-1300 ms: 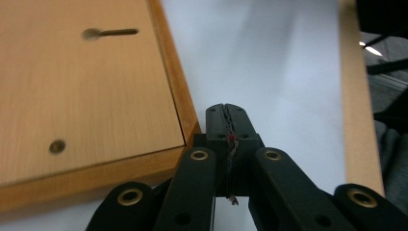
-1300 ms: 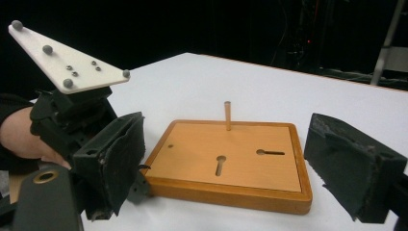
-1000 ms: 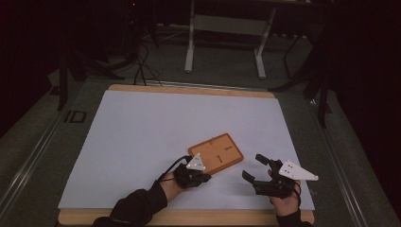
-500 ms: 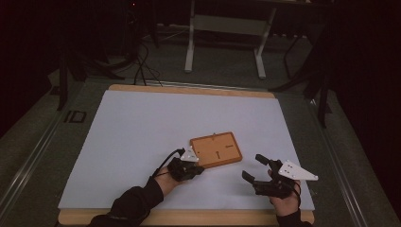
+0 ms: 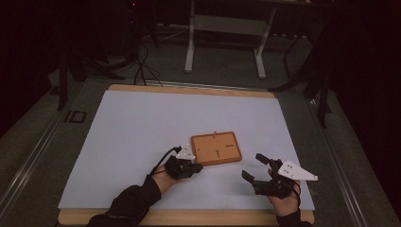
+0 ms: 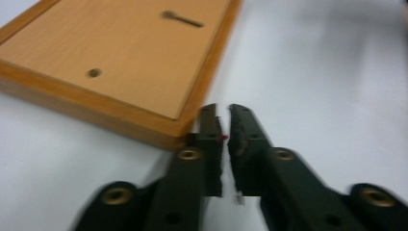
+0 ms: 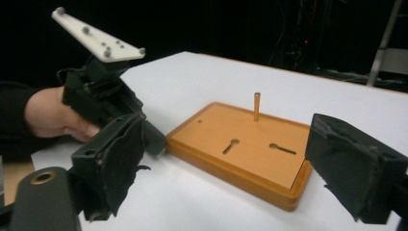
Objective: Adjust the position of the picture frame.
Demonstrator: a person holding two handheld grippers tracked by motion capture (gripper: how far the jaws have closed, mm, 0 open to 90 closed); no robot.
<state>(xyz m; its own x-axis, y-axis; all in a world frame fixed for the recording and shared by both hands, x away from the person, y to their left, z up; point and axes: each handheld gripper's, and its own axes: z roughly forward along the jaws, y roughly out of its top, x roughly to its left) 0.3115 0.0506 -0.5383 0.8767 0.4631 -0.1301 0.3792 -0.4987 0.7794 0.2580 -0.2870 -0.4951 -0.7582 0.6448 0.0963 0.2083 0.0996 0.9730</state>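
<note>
Holding peg: wooden board [image 5: 216, 148] carries one upright peg [image 7: 257, 106].
Left gripper [image 6: 224, 126]: jaws just parting slightly, seemingly empty, at board's corner.
Right gripper [image 5: 257, 169]: spread wide, empty.

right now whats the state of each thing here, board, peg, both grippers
wooden board: flat on the white table cover, keyhole slots empty
peg: upright in the board
left gripper: jaws just opening, a narrow gap, nothing between, at the board's corner
right gripper: wide open, empty, apart from the board
</note>
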